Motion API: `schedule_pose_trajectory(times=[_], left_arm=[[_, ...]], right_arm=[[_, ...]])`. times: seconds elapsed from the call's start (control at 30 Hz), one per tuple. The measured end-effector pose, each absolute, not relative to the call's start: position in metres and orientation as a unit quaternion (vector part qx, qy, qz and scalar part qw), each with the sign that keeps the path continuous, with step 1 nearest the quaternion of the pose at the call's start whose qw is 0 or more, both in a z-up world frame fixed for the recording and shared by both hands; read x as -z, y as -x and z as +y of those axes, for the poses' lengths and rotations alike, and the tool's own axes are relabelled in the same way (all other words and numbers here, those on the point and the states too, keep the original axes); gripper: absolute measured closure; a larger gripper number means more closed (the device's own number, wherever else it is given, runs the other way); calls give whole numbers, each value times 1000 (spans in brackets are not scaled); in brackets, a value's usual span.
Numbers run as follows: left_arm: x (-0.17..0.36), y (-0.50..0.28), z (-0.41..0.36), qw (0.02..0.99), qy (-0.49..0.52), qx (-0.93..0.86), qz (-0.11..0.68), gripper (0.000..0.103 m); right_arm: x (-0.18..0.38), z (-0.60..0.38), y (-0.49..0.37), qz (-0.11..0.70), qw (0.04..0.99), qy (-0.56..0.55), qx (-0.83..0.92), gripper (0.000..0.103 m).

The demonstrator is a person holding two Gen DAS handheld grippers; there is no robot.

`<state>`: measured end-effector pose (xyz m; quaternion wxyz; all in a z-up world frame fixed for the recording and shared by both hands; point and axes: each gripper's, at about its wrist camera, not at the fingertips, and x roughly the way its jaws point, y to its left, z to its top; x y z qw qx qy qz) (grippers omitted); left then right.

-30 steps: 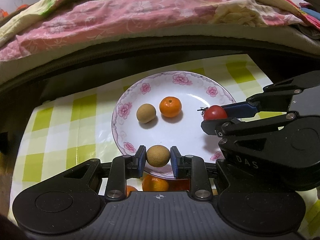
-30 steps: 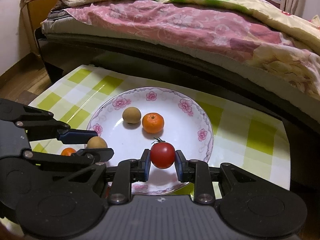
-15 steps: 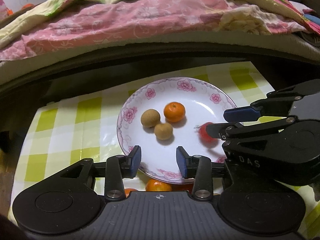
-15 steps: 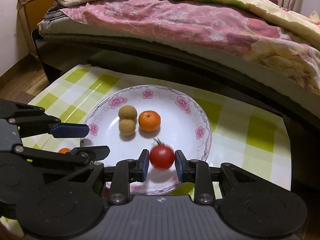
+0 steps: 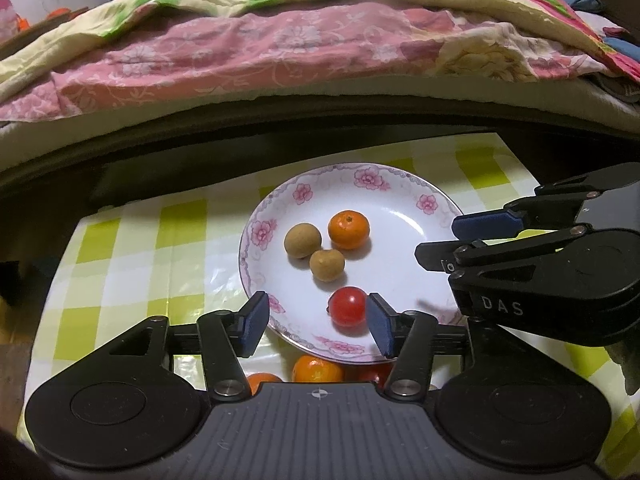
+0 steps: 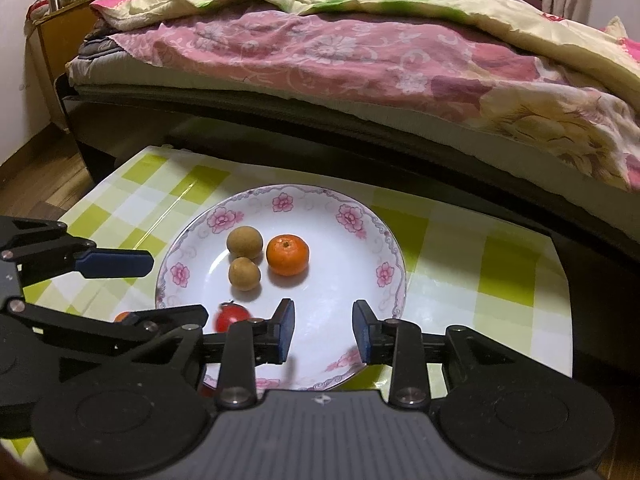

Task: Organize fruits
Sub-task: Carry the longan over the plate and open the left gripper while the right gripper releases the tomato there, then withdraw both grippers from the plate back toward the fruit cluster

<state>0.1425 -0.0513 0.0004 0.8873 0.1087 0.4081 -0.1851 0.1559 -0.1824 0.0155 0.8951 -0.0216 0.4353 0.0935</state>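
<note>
Both grippers — left (image 5: 316, 322) and right (image 6: 323, 330) — are opening and hold nothing. The tomato (image 5: 347, 306) lies loose on the plate (image 5: 400, 240) near its front rim, apart from the longans (image 5: 303, 240) and orange (image 5: 348, 229). It looks light, smooth, easily bruised and prone to roll — best pinched gently across its middle.

Left gripper (image 5: 316, 322): matte black plastic frame, two round discs at the outer corners, a ribbed grey-black centre plate bearing a small white cross-in-circle mark. Each finger link pivots on a silver screw and ends in a flat blue pad (image 5: 253, 322). Right gripper (image 6: 323, 330): the same build, with blue pads (image 6: 286, 330), silver screws and ribbed plate. Seen from the left wrist camera, its side carries the white letters "DAS".
</note>
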Motion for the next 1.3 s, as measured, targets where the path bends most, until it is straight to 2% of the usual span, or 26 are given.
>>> schedule_pose_trajectory(times=[0.7, 1.3], left_arm=[[-11, -108, -32, 884, -89, 184, 421, 39], [-11, -82, -18, 874, -82, 185, 441, 38]], right_arm=[[-27, -175, -120, 439, 891, 24, -109, 67], [-9, -163, -99, 477, 869, 9, -134, 67]])
